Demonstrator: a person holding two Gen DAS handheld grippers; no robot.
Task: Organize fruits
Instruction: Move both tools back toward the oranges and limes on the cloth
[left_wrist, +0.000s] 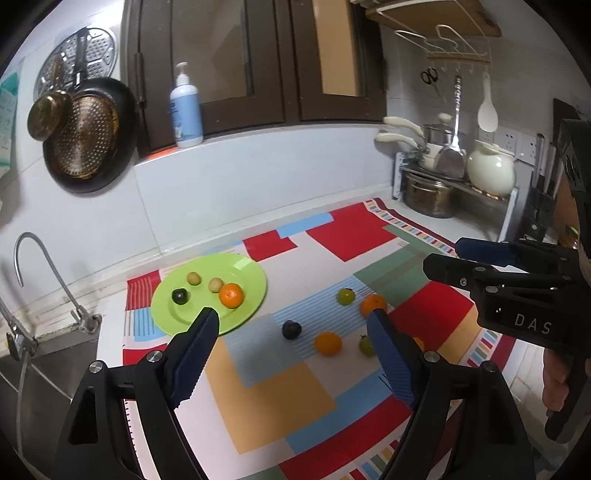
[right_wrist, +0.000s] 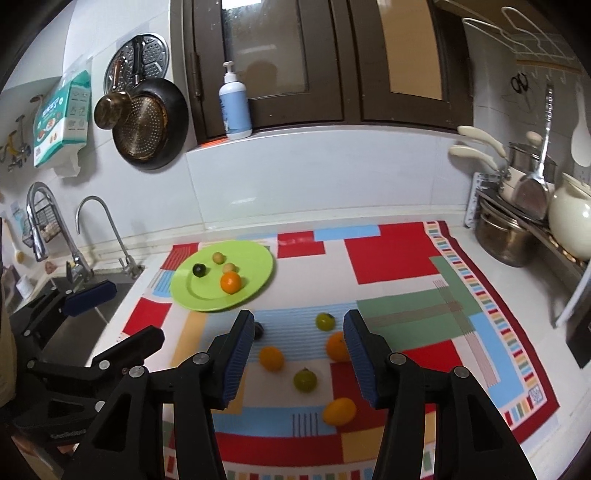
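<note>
A green plate (left_wrist: 255, 284) (right_wrist: 258, 258) lies at the mat's far left and holds an orange (left_wrist: 231, 295) (right_wrist: 231, 282), a dark fruit (left_wrist: 180, 295) (right_wrist: 199, 270) and two small yellowish fruits (left_wrist: 193, 278) (right_wrist: 218, 257). Loose on the mat are a dark plum (left_wrist: 291, 329) (right_wrist: 259, 328), oranges (left_wrist: 328, 343) (right_wrist: 271, 357), green fruits (left_wrist: 346, 296) (right_wrist: 305, 379) and a yellow-orange fruit (right_wrist: 339, 410). My left gripper (left_wrist: 293, 321) is open and empty above the mat. My right gripper (right_wrist: 297, 325) is open and empty over the loose fruits.
A patchwork mat (right_wrist: 399, 258) covers the counter. A sink with taps (right_wrist: 92, 229) lies to the left. Pots and a white kettle sit on a rack (right_wrist: 532, 221) at the right. A soap bottle (right_wrist: 234, 107) stands on the window ledge. Pans hang on the wall (right_wrist: 147, 125).
</note>
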